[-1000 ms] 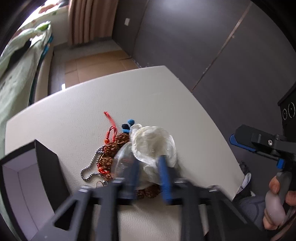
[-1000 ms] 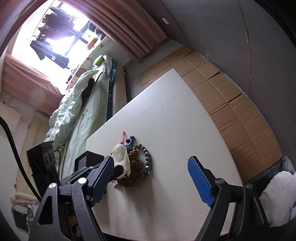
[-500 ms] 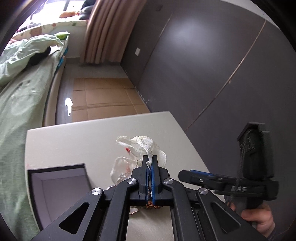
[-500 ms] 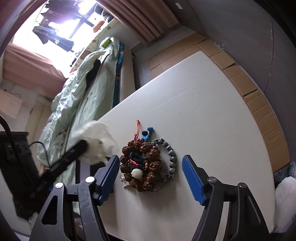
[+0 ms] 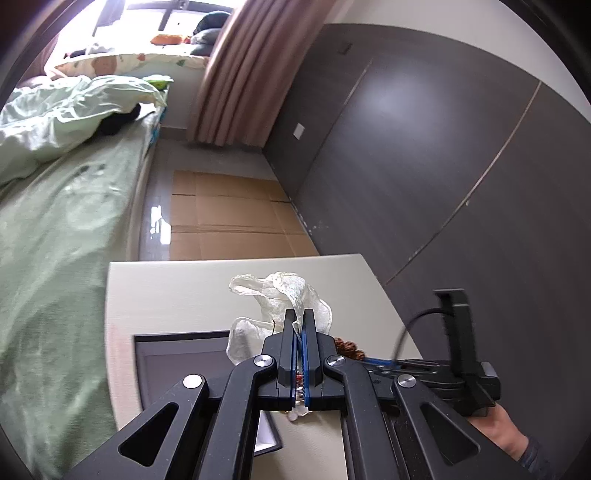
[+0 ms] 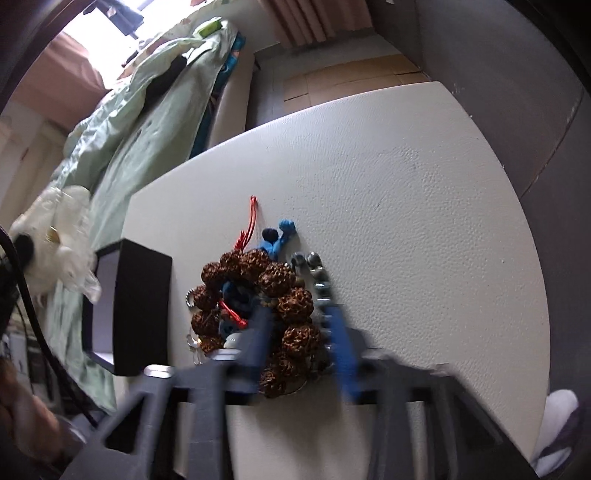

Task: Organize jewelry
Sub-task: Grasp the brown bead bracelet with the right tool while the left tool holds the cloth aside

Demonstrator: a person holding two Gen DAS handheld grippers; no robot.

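Left gripper (image 5: 298, 334) clenched on flimsy organza pouch (image 5: 280, 295); right gripper (image 6: 299, 332) parted astride knobbly seed-bead bracelet (image 6: 273, 295) beside black box (image 6: 142, 302): rigid, light, best pinched across one bead.

A bed (image 5: 66, 206) with a rumpled pale green quilt (image 6: 155, 110) stands just beside the white worktop (image 6: 406, 192). Beyond the worktop, flattened cardboard (image 5: 229, 225) covers the floor, pink curtains (image 5: 240, 74) hang farther back, and dark wall panels (image 5: 424, 147) run alongside.

This is a bedroom at home: a bed (image 5: 66, 206) with green covers, pink curtains (image 5: 236, 74), a window (image 5: 147, 22).
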